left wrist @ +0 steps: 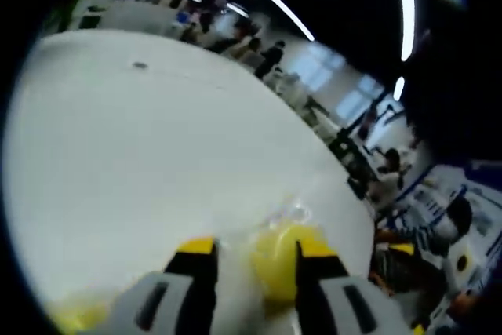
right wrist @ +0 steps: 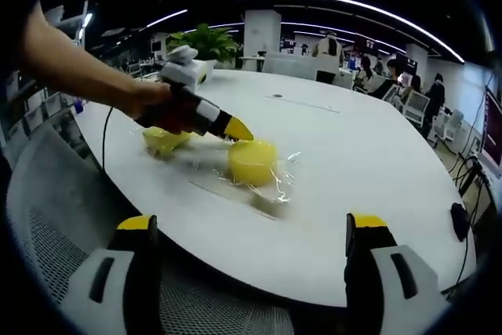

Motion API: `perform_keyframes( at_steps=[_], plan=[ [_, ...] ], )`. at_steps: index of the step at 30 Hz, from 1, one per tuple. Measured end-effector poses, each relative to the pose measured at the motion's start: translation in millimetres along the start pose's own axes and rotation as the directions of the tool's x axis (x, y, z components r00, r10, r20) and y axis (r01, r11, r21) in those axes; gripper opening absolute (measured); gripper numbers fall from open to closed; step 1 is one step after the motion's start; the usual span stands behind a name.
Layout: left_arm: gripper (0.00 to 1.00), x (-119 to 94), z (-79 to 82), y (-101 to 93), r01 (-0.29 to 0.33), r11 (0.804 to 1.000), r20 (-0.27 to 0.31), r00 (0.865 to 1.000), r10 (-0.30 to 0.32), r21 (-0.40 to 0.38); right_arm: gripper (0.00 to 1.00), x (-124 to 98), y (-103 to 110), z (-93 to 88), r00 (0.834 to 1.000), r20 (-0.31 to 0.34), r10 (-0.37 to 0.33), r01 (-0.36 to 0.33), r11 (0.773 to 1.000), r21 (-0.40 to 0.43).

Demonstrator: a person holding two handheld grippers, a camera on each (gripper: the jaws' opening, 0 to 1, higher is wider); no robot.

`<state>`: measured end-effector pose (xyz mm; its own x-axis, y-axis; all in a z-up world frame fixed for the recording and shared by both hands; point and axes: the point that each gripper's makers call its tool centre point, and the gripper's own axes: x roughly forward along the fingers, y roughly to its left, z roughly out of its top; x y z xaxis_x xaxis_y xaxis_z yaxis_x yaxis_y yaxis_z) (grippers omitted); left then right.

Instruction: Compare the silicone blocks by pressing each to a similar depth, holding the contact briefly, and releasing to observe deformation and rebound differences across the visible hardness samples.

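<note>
No text, label, brand, number or sign can be read anywhere in either view.

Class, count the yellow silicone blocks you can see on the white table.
2: a round block at the left gripper tip, another block beneath that gripper. More may be hidden.

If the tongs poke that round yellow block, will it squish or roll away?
Probably it squishes a bit: the yellow block looks like soft silicone. Rolling seems unlikely, since it sits on a flat end on the white table. It might slide, though, because crinkly clear plastic wrap lies under it. The left tongs are right beside it.
</note>
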<state>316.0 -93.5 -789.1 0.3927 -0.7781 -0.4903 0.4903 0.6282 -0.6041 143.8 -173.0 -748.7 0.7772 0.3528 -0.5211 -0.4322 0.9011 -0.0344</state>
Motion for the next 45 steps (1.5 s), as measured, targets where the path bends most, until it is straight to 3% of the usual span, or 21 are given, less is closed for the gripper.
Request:
perform_keyframes(
  at_steps=[11, 26, 31, 34, 37, 45],
  plan=[
    [0.29, 10, 2.6, 13.0, -0.032, 0.994, 0.005, 0.999, 0.033, -0.104, 0.92, 1, 1, -1.4, 1.000, -0.007, 0.009, -0.009, 1.000, -0.001],
    [0.06, 12, -4.2, 10.3, -0.034, 0.991, -0.008, 0.999, 0.033, -0.131, 0.92, 1, 2, -2.6, 1.000, -0.011, 0.012, -0.012, 1.000, -0.002],
    [0.03, 11, -9.2, 3.9, -0.007, 0.993, -0.045, 0.999, 0.001, -0.118, 0.92, 1, 2, -2.7, 1.000, -0.013, 0.012, -0.012, 1.000, -0.001],
    [0.02, 9, -10.7, 0.0, 0.000, 0.998, -0.067, 0.998, -0.004, -0.068, 0.92, 1, 1, -2.6, 1.000, -0.012, 0.010, -0.010, 1.000, -0.001],
    [0.00, 7, -12.2, -4.8, 0.006, 0.999, -0.096, 0.995, -0.001, 0.046, 0.92, 1, 1, -2.4, 1.000, -0.011, 0.009, -0.009, 1.000, -0.001],
    [0.00, 2, -11.6, -10.8, -0.014, 0.970, -0.094, 0.995, 0.038, 0.243, 0.92, 1, 1, -2.1, 1.000, -0.008, 0.008, -0.008, 1.000, -0.001]
  ],
)
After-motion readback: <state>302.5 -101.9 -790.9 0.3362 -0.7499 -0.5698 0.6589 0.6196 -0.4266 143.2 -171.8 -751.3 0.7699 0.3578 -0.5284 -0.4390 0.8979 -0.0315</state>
